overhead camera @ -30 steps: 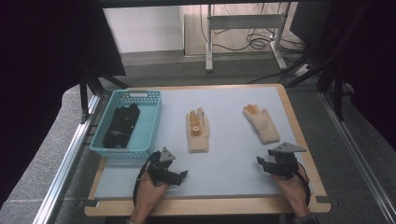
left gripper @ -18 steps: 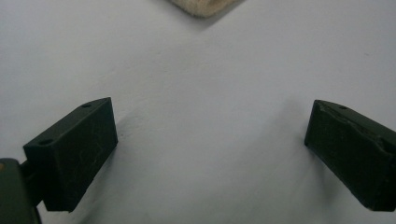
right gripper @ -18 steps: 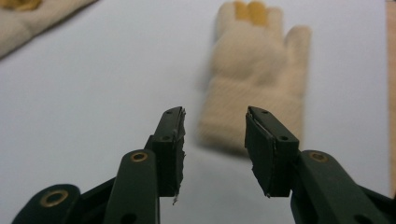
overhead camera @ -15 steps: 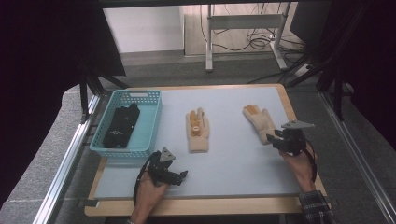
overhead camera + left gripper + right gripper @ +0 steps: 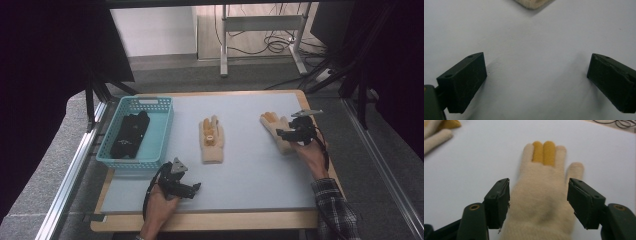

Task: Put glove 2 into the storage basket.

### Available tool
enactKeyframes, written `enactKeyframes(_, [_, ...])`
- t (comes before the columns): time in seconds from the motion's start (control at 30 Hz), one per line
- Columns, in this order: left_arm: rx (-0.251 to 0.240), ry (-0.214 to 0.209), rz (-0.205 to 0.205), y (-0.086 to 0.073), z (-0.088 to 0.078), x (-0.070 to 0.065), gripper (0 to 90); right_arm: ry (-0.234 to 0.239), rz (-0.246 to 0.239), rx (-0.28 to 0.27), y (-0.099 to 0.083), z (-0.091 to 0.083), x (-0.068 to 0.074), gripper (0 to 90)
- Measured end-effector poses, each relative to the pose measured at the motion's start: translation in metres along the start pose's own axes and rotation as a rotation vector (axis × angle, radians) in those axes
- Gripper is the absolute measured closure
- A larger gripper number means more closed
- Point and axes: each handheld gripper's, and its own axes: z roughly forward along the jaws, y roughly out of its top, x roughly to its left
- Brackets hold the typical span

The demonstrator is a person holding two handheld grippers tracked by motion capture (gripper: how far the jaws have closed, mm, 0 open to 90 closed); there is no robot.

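**benchguy:** So where's the right gripper [image 5: 286,132] at? Looks like it's over by the right-hand glove [image 5: 278,131].

**mat_watcher:** Yep, it sits over that cream glove on the right side of the pale mat [image 5: 260,175], roughly mid-depth. From the right gripper view the glove's cuff end [image 5: 541,205] lies between the two black jaws, with its yellow-tipped fingers pointing away toward the far side. The jaws have just been opening and stand wide, one each side of the cuff. I can't make out the pads squeezing the fabric, so nothing's gripped.

**benchguy:** And the left one?

**mat_watcher:** The left gripper [image 5: 195,187] is parked at the near left edge of the mat, just near of the blue basket [image 5: 150,160]. Its own view has the jaws spread far apart over bare mat, nothing between them, with a corner of the middle glove [image 5: 532,3] poking in at the top.

**benchguy:** Middle glove?

**mat_watcher:** A second cream glove [image 5: 212,140] lies flat in the centre of the mat, well apart from the right one. The basket holds something black [image 5: 130,134]; can't tell what exactly.
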Motion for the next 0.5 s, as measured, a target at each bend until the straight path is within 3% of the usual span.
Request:
enactKeyframes(0.13, [0.000,0.000,0.001,0.000,0.000,0.000,2.8,-0.025,-0.028,0.046,-0.002,0.021,0.002,30.0])
enactKeyframes(0.23, [0.000,0.000,0.002,0.000,0.000,0.000,2.8,-0.028,-0.018,0.079,-0.006,0.032,0.000,29.8])
enactKeyframes(0.3, [0.000,0.000,0.001,0.000,0.000,0.000,2.8,-0.024,-0.015,0.099,-0.011,0.038,0.000,33.9])
enactKeyframes(0.37, [0.000,0.000,0.002,0.000,0.000,0.000,2.8,-0.025,-0.001,0.065,-0.015,0.036,0.002,45.6])
enactKeyframes(0.5, [0.003,0.000,0.005,0.000,0.000,0.000,2.8,-0.058,0.002,0.077,-0.014,0.032,0.009,53.1])
